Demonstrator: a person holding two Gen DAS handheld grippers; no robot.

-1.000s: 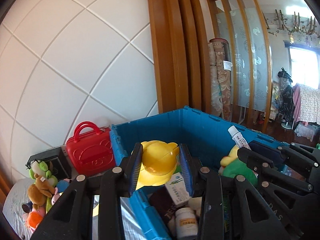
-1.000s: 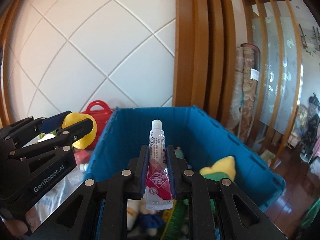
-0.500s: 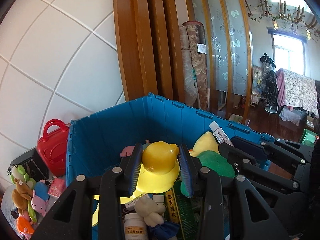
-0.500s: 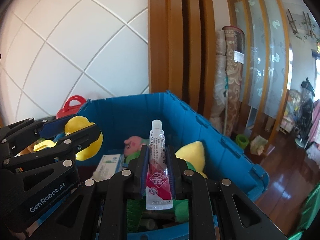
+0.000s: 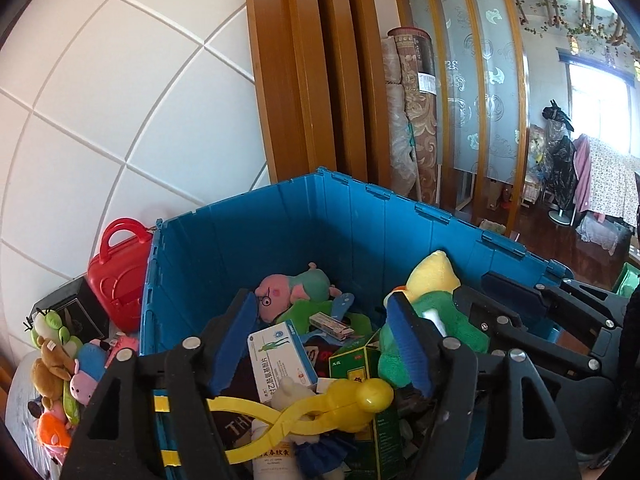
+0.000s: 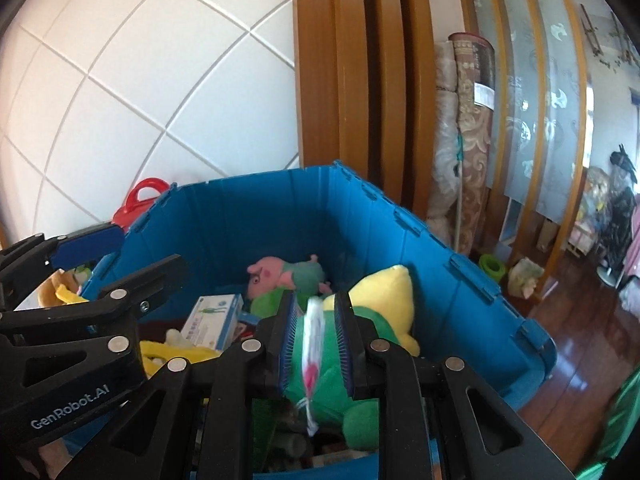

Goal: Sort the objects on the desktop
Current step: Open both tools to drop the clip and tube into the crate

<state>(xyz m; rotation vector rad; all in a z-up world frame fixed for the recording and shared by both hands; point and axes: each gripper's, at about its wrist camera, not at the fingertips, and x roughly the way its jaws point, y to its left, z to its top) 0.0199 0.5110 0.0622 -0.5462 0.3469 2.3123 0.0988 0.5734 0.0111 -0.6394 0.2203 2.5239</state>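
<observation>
One blue bin from the left wrist, already well filled. Left gripper above the bin's near edge, jaws opening and pressing on nothing. One yellow tongs toy loose on the pile just below them, so judged delivered.

Counted inside:
- one pink pig plush toward the far corner
- one green-and-yellow plush by the right wall
- one white-and-blue medicine box
- one green carton
- one small flat pack
- one white bottle at the near edge

Outside, past the bin's left wall:
- one red toy case
- one black box
- one bunch of small plush toys, at least five, exact count hard to tell

Probably what remains to sort, if meant for the bin at all.

From the right wrist, right gripper over the bin's near edge, jaws opening. One tube between them, blurred, with a gap on each side, so no longer clamped. Seemingly slipping down toward the green-and-yellow plush, not yet at rest in the bin. Same single pig plush and single medicine box beyond, with the left gripper at the bin's left wall, jaws apart.
</observation>
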